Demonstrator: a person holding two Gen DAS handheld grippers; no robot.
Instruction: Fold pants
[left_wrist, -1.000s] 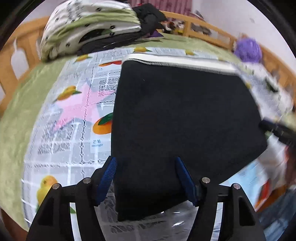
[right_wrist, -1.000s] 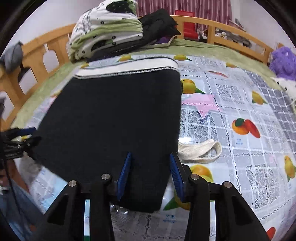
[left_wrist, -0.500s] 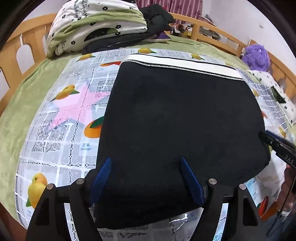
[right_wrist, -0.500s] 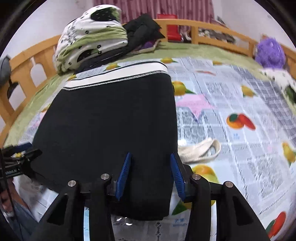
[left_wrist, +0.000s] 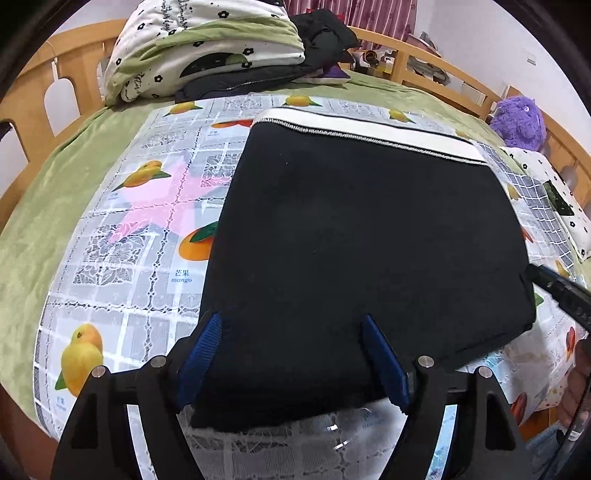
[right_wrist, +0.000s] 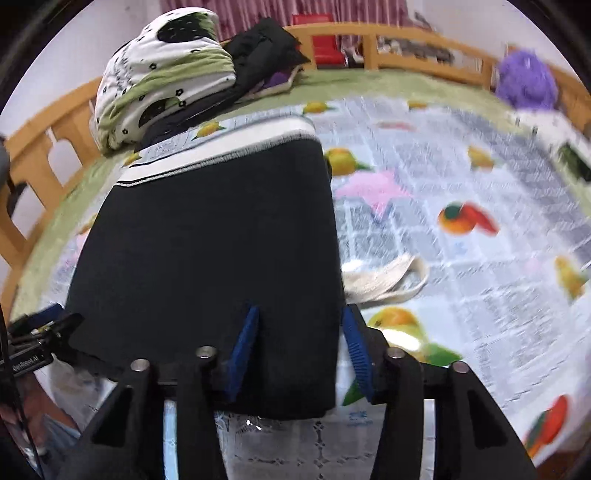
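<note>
The black pants lie folded flat on the fruit-print cloth, with the white waistband at the far edge. My left gripper is open, its blue pads on either side of the near left part of the fabric. In the right wrist view the pants fill the left half; my right gripper is open over their near right corner. The right gripper's tip shows at the pants' right edge in the left wrist view.
A folded quilt and dark clothes lie at the far end of the bed. A cream fabric loop lies just right of the pants. A purple plush toy sits by the wooden rail.
Both grippers have drawn slightly nearer over the pants' near edge; the right view has swung and blurred. The pants lie as before.
</note>
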